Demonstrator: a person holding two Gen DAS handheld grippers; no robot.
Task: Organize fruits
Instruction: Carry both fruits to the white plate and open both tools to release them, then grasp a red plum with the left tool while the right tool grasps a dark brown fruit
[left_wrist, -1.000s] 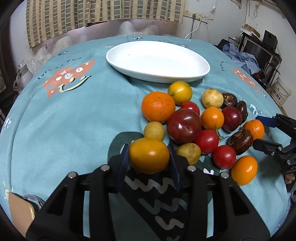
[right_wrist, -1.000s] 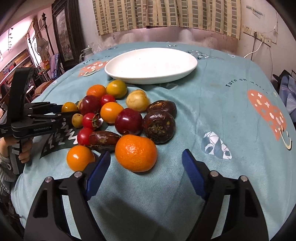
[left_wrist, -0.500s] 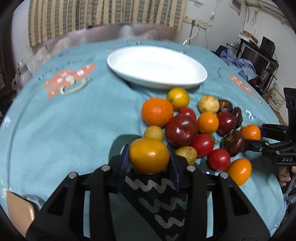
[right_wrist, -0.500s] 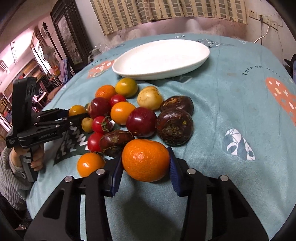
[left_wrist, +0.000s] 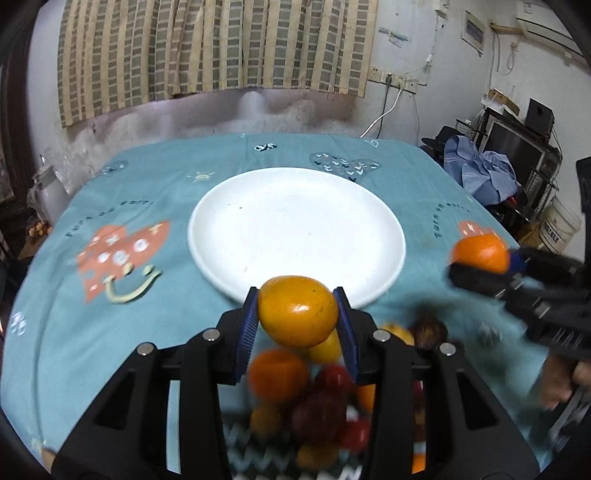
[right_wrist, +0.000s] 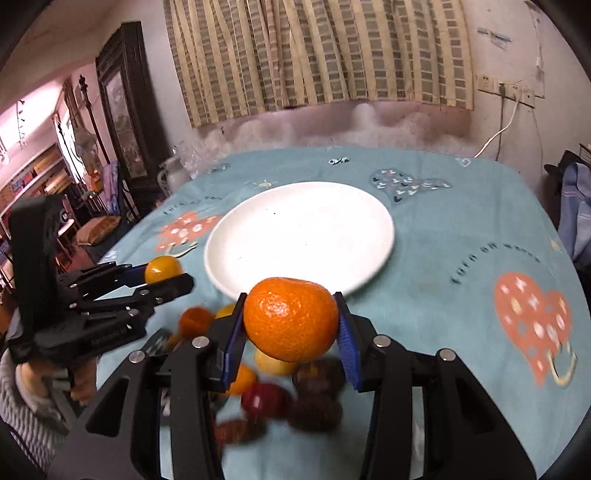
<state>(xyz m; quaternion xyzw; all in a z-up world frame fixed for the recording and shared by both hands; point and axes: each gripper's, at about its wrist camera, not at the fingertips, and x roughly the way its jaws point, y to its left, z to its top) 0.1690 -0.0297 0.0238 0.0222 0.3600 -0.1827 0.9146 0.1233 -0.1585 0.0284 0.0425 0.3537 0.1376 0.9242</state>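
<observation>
My left gripper (left_wrist: 297, 314) is shut on a smooth yellow-orange fruit (left_wrist: 297, 310) and holds it raised above the fruit pile (left_wrist: 306, 402), just short of the white plate (left_wrist: 295, 229). My right gripper (right_wrist: 290, 326) is shut on a dimpled orange mandarin (right_wrist: 291, 323), raised above the pile (right_wrist: 295, 391), near the plate's (right_wrist: 299, 232) front rim. The plate holds nothing. Each gripper shows in the other's view: the right with its mandarin (left_wrist: 480, 254), the left with its fruit (right_wrist: 162, 269).
The pile of oranges, tomatoes, plums and dark passion fruits lies blurred below both grippers on the teal tablecloth (left_wrist: 110, 332). A curtain and wall stand behind the table. Furniture and clutter (left_wrist: 517, 166) stand to the right; a cabinet (right_wrist: 122, 110) stands to the left.
Both grippers have lifted their fruits off the table and moved forward toward the plate. One second ago the right gripper was open around the mandarin; it shut on it half a second ago.
</observation>
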